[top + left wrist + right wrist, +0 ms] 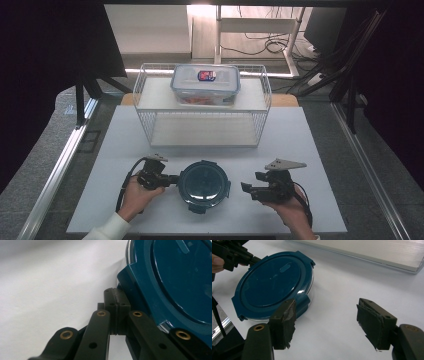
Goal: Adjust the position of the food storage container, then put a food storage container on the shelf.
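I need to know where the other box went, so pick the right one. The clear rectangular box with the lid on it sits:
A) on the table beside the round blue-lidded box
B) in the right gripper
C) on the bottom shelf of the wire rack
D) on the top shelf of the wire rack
D: in the high view the clear box rests on the upper shelf of the wire rack, behind the round box.

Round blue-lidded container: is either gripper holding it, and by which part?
Neither clearly. The left gripper, shut, touches the container at a lid clasp; the right gripper is open, apart.
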{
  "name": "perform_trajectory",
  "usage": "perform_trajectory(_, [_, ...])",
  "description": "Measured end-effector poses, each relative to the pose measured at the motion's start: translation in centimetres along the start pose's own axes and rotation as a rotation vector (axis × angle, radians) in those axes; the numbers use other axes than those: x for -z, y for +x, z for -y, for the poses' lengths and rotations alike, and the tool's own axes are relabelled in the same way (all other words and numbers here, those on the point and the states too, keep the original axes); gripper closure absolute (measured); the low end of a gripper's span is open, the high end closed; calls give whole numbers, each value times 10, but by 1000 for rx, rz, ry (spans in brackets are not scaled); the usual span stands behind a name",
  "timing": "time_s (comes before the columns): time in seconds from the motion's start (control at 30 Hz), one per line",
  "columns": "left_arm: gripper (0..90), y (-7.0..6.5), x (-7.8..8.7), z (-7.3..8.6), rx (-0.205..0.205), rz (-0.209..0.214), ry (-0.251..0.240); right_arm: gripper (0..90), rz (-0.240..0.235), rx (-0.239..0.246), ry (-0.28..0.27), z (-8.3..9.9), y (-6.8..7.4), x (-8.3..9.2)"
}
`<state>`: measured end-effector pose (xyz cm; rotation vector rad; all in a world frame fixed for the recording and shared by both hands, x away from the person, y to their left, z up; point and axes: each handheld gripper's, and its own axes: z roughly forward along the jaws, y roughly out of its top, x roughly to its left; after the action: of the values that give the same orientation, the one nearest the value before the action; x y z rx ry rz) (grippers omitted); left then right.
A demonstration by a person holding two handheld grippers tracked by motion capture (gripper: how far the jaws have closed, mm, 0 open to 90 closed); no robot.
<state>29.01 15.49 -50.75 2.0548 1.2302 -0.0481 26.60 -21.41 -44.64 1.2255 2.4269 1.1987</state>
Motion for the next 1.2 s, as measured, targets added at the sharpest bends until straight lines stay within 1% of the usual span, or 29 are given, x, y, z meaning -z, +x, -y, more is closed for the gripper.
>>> perform_trajectory(0.1, [900, -2, -2, -1, 1, 13, 6, 314, 2, -3, 1, 0, -1, 0])
perform_trajectory(0.13, [900, -2, -2, -1, -11, 13, 16, 314, 3, -2, 1, 0, -2, -1])
perform_trajectory(0.17, [900, -2, -2, -1, -14, 14, 23, 314, 3, -2, 1, 0, -2, -1])
perform_trajectory(0.2, [900, -4, -3, -2, 1, 14, 11, 314, 5, -3, 1, 1, -2, -1])
perform_trajectory(0.23, [900, -3, -3, -2, -15, 13, 24, 311, 6, -4, 0, 1, -2, -1])
perform_trajectory(0.27, [900, -3, -3, -3, -7, 20, 20, 310, 9, -6, -1, 1, -3, 0])
perform_trajectory(0.3, [900, -1, -1, -4, -20, 20, 29, 305, 14, -9, -6, 1, -3, 0])
perform_trajectory(0.37, [900, 3, 6, -6, -3, 34, -7, 294, 11, -14, -22, 0, -4, 2])
perform_trajectory(0.4, [900, 5, 14, -8, -2, 25, -34, 288, 9, -21, -31, 0, -4, 4])
perform_trajectory(0.47, [900, 6, 28, -10, 3, 16, -84, 283, 10, -30, -49, 0, -6, 6])
perform_trajectory(0.5, [900, 5, 35, -10, 5, 14, -115, 283, 9, -32, -55, 0, -7, 7])
perform_trajectory(0.57, [897, 1, 47, -10, 1, 2, -159, 281, 7, -40, -63, 0, -9, 8])
perform_trajectory(0.63, [832, -3, 59, -9, -7, -1, -199, 278, 1, -45, -67, 0, -10, 9])
perform_trajectory(0.67, [779, -6, 64, -8, -16, -13, -210, 274, -3, -45, -67, 0, -11, 9])
perform_trajectory(0.7, [679, -8, 67, -7, -13, -22, -208, 270, -8, -44, -68, 0, -11, 9])
perform_trajectory(0.73, [555, -10, 70, -7, -7, -25, -191, 260, -14, -42, -69, 0, -10, 8])
perform_trajectory(0.77, [438, -11, 72, -7, -3, -28, -186, 241, -18, -37, -71, 0, -10, 8])
perform_trajectory(0.83, [299, -14, 75, -5, 11, -38, -183, 215, -42, -37, -70, -1, -8, 7])
perform_trajectory(0.87, [261, -15, 75, -3, 12, -40, -187, 206, -57, -37, -74, 0, -7, 6])
perform_trajectory(0.93, [222, -18, 75, 0, 5, -36, -181, 192, -84, -44, -78, 0, -6, 5])
perform_trajectory(1.0, [200, -18, 74, 2, 9, -35, -179, 174, -101, -59, -84, -1, -7, 4])
perform_trajectory(1.03, [185, -18, 74, 2, 14, -35, -180, 169, -112, -75, -87, -1, -7, 2])
perform_trajectory(1.2, [144, -16, 73, 4, 49, -15, -197, 162, -119, -82, -80, -2, -5, -1])
